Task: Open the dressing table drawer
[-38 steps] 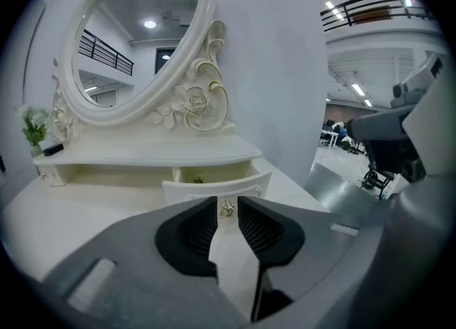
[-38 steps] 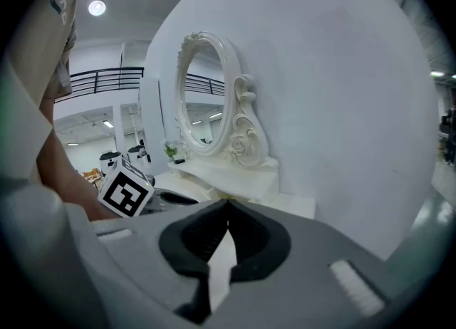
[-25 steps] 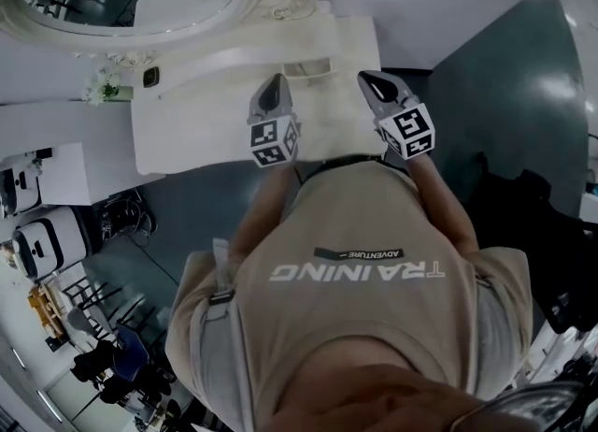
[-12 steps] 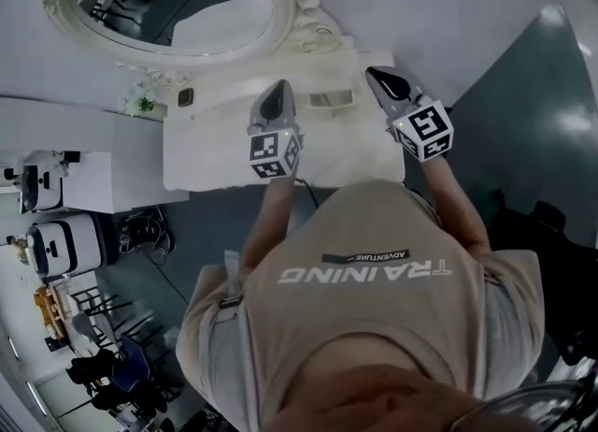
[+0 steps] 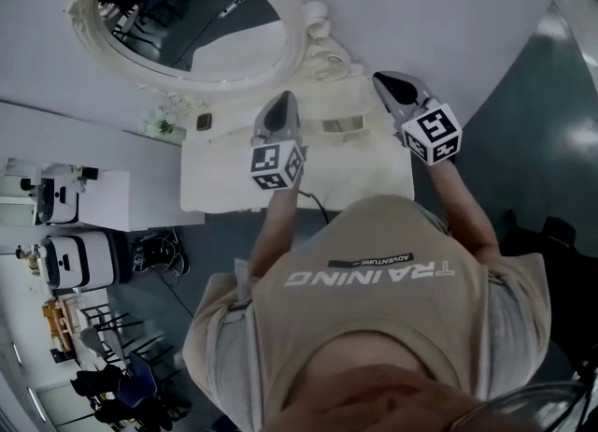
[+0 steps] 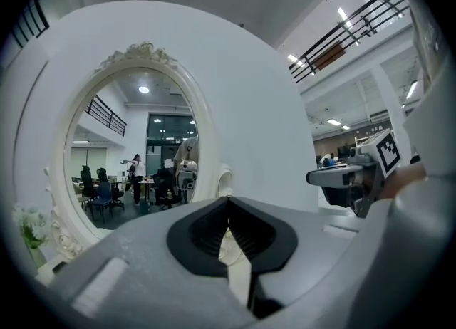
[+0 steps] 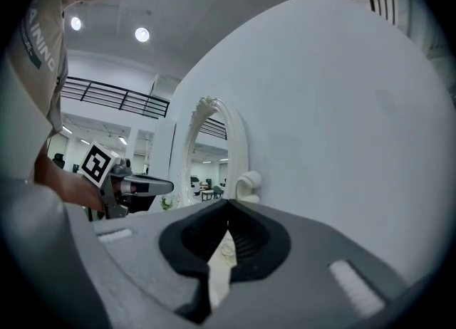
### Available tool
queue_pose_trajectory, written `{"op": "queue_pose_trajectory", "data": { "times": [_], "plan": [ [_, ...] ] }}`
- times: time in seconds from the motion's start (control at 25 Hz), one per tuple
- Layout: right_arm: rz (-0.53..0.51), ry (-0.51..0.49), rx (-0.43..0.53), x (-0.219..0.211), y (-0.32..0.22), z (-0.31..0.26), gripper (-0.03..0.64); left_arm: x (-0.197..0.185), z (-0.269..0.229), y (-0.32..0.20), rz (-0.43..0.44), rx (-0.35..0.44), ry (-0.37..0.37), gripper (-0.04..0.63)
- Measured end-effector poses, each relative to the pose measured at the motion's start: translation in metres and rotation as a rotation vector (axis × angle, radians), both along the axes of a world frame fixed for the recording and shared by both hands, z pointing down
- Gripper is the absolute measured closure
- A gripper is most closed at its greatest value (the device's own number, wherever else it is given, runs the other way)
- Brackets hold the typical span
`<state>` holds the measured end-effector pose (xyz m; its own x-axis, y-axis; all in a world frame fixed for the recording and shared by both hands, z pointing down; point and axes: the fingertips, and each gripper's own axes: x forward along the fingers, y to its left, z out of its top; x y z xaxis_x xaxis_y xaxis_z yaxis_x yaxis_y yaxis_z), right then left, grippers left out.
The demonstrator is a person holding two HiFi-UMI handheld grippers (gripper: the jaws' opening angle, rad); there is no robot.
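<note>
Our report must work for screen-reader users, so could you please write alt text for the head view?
Seen from above, a person holds a left claw and a right claw out over a white dressing table. Its ornate oval mirror stands against the wall behind, with a small plant at its base.

a pale, bare wall (image 5: 448, 9) rises at the far side, with an oval mirror (image 5: 297, 33) in an ornate white frame against it. the floor (image 5: 537, 112) is dark teal and glossy, catching light at the right. on the left stand a white counter (image 5: 93, 198) and a white and black machine (image 5: 79, 260), with dark chairs (image 5: 117, 383) nearer. in the right gripper view two round ceiling lamps (image 7: 142, 33) shine above a railed upper gallery (image 7: 114, 95).
</note>
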<state>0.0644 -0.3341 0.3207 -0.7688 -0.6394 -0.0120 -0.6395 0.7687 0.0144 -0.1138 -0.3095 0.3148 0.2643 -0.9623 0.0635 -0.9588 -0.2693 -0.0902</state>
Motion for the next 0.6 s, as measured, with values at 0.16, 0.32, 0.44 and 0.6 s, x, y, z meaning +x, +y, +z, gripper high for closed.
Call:
{"op": "queue_pose_trajectory", "data": {
  "times": [0.16,0.32,0.44,0.6],
  "plan": [
    [-0.005,0.043,0.063,0.001,0.004,-0.013,0.614,0.015,-0.003,0.001,0.020,0.008,-0.005,0.588],
    [-0.031,0.065,0.059,-0.001,0.009,-0.010,0.614,0.026,0.008,0.000,0.003,-0.015,0.025,0.588],
    [-0.042,0.084,0.039,-0.001,0.014,-0.002,0.614,0.031,0.009,0.001,-0.026,-0.018,0.051,0.588],
    [-0.032,0.085,0.025,0.008,0.012,0.017,0.614,0.038,0.018,0.008,-0.048,-0.032,0.029,0.588]
  ]
}}
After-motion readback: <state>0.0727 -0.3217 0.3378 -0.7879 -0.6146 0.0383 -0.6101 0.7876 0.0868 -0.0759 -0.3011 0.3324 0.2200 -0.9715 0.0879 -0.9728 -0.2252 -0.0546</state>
